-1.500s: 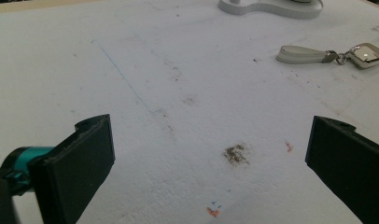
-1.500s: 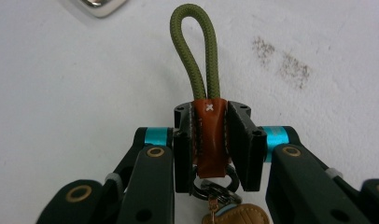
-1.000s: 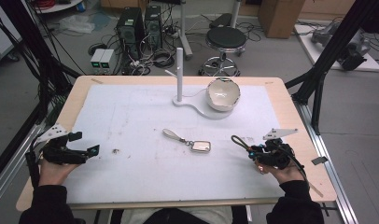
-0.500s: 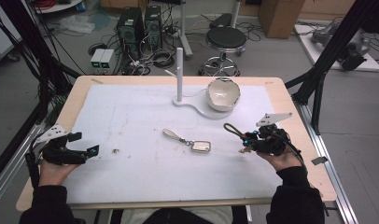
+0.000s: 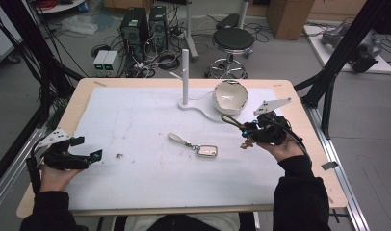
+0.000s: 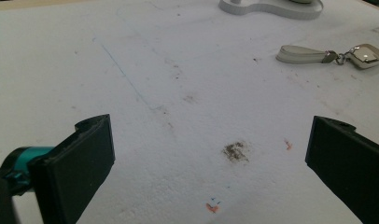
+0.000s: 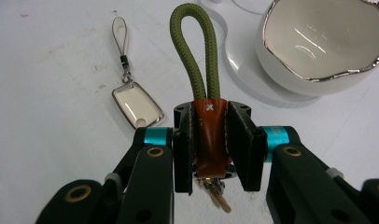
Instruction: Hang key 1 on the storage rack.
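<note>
Right gripper (image 7: pixel 211 140) clenched on the olive-loop key fob (image 7: pixel 207 121), now lifted off the table (image 5: pixel 136 187) toward the peg stand (image 5: pixel 185 79) — hanging looks next; left gripper (image 6: pixel 211 154) rests released.

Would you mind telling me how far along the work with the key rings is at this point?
Done: the right tool has gripped the green-cord key ring by its brown leather tab and holds it above the table near the white stand and bowl. In hand: carrying it. Left: probably hanging it on the stand, though that is a guess. The second key ring lies on the mat, and the left tool rests open.
</note>
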Tool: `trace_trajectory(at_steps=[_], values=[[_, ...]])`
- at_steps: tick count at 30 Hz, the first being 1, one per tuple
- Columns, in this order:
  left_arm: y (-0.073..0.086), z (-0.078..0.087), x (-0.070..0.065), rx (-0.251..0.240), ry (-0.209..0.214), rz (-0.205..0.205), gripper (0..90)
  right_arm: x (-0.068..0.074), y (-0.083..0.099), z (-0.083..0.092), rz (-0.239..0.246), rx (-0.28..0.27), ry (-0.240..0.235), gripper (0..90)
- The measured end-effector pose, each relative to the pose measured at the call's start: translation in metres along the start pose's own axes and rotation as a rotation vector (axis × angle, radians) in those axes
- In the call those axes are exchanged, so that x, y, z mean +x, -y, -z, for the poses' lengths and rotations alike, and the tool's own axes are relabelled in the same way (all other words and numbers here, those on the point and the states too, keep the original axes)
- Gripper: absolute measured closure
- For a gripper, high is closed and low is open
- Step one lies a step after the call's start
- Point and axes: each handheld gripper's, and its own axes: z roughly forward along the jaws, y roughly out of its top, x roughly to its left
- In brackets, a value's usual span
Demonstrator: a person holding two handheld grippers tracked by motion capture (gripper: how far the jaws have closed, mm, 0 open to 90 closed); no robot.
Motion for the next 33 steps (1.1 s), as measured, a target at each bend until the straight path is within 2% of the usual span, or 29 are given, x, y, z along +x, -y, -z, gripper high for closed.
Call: trace_trajectory(at_steps=[9,14,15,21,22,24,28,33], values=[[0.0,0.0,0.0,-0.007,-0.001,0.006,1.8,-0.005,-0.019,-0.006,-0.004,-0.027,-0.001,72.0],[0.0,0.001,0.001,-0.013,0.003,0.012,1.8,-0.009,-0.036,-0.011,-0.03,-0.062,-0.048,72.0],[0.0,0.001,0.001,-0.011,0.003,0.012,1.8,-0.01,-0.044,-0.012,-0.043,-0.071,-0.057,72.0],[0.0,0.001,0.0,-0.018,0.012,0.011,1.8,-0.01,-0.065,-0.02,-0.031,-0.066,-0.066,72.0],[-0.001,0.002,0.0,-0.021,0.012,0.012,1.8,-0.01,-0.074,-0.023,-0.022,-0.051,-0.059,72.0],[-0.001,0.002,0.0,-0.026,0.013,0.015,1.8,-0.01,-0.078,-0.024,-0.02,-0.047,-0.059,72.0],[-0.001,0.002,0.001,-0.03,0.018,0.02,1.8,-0.009,-0.094,-0.029,-0.016,-0.052,-0.004,71.9],[0.0,0.002,0.001,-0.028,0.01,0.013,1.8,-0.01,-0.112,-0.034,-0.01,-0.048,0.009,71.9]])
